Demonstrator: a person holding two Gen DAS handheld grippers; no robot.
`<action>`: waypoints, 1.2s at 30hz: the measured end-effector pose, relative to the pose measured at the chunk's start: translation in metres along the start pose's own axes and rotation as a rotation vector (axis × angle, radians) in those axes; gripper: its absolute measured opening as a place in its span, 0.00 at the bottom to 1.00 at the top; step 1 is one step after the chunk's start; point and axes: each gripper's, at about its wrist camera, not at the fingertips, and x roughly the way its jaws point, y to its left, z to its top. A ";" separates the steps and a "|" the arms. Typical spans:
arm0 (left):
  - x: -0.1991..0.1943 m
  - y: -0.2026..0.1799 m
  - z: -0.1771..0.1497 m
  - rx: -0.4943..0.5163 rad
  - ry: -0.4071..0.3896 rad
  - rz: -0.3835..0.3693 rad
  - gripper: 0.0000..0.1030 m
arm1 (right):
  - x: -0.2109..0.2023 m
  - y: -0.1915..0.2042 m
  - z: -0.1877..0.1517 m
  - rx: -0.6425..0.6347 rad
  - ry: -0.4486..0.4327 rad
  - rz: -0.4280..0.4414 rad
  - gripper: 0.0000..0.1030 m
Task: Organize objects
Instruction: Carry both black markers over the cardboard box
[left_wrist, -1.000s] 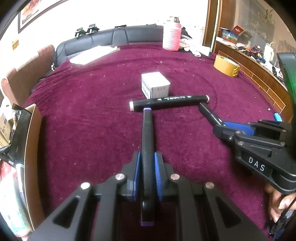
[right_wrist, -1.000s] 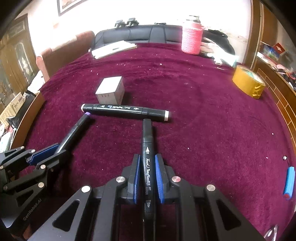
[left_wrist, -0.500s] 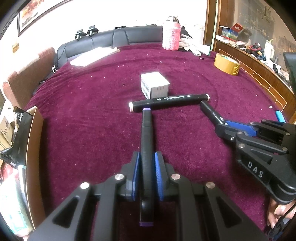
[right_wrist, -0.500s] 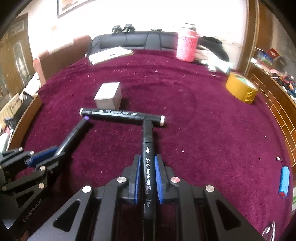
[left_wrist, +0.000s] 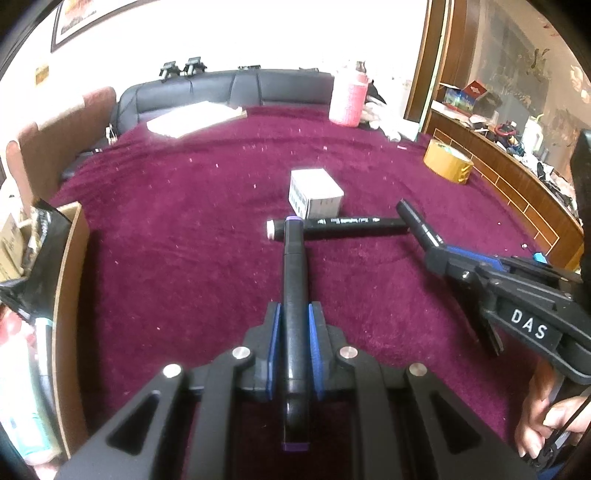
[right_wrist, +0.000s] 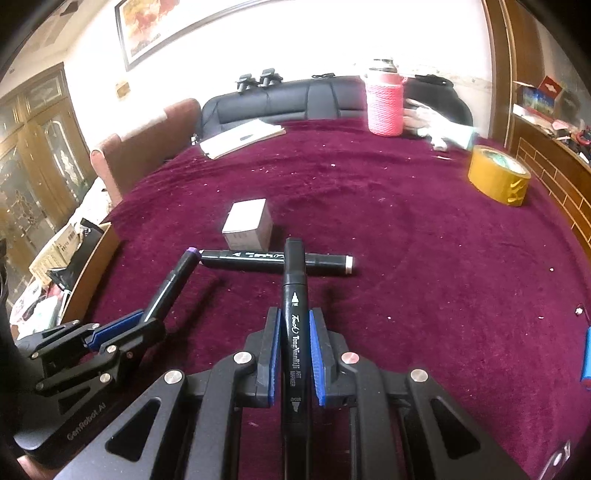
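My left gripper (left_wrist: 293, 317) is shut on a black marker with purple ends (left_wrist: 293, 280); it also shows in the right wrist view (right_wrist: 168, 288). My right gripper (right_wrist: 294, 325) is shut on a black art marker with white print (right_wrist: 294, 314), seen from the left wrist view as well (left_wrist: 419, 223). A third black marker (left_wrist: 351, 226) lies crosswise on the maroon cloth (left_wrist: 184, 240), in front of a small white box (left_wrist: 316, 192). Both held markers are lifted, their tips over the lying marker's two ends.
A roll of yellow tape (right_wrist: 498, 179) lies at the right. A pink bottle (right_wrist: 384, 103) and a white notebook (right_wrist: 242, 138) stand at the far edge. A blue object (right_wrist: 586, 358) lies at the right edge. A cardboard box (left_wrist: 68, 295) stands left of the table.
Both grippers have risen and moved forward with their markers, whose tips now overlap the lying marker's ends. The lying marker and box have not moved.
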 end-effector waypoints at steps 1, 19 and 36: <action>-0.002 -0.001 0.000 0.004 -0.004 0.002 0.13 | -0.001 0.001 0.000 0.000 -0.001 0.004 0.15; -0.089 0.027 -0.009 -0.041 -0.127 0.007 0.14 | -0.009 0.030 -0.002 -0.031 0.002 0.163 0.16; -0.162 0.170 -0.066 -0.276 -0.150 0.209 0.14 | -0.028 0.202 -0.010 -0.223 0.128 0.487 0.17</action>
